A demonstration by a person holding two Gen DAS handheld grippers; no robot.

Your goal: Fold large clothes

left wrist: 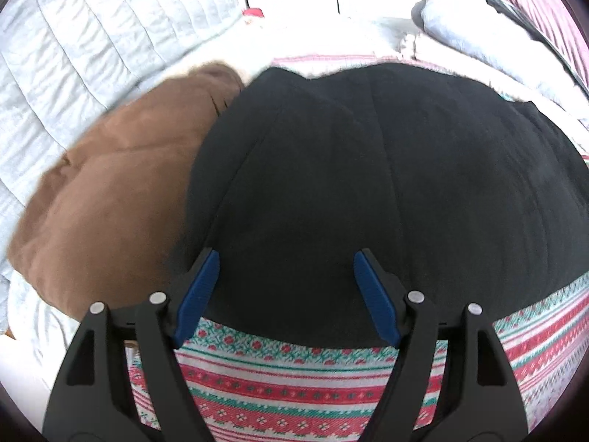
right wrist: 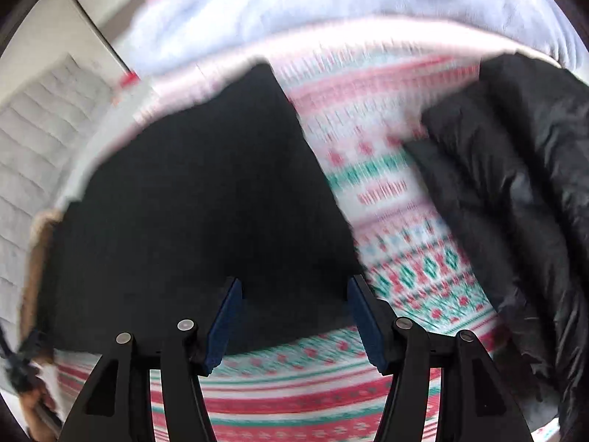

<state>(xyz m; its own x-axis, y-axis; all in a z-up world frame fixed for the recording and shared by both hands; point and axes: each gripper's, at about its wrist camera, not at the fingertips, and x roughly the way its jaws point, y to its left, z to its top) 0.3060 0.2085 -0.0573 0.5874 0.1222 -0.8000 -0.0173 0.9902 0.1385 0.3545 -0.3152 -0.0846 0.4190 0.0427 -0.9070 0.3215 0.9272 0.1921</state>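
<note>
A large black garment [left wrist: 368, 169] lies spread flat on a red, green and white patterned blanket [left wrist: 294, 386]. In the left wrist view my left gripper [left wrist: 287, 254] hovers over the garment's near edge, its blue pads [left wrist: 198, 294] wide apart with nothing pinched. The right wrist view is blurred. There the same black garment [right wrist: 206, 199] fills the left half, and my right gripper [right wrist: 294, 281] stands open above its near right corner, with nothing gripped between its blue pads [right wrist: 364, 324].
A brown garment [left wrist: 110, 199] lies against the black one's left side, on a white quilted cover [left wrist: 73, 55]. A shiny black puffer jacket [right wrist: 515, 202] is heaped on the patterned blanket [right wrist: 397, 191] to the right. Pale bedding [left wrist: 478, 48] is piled at the far side.
</note>
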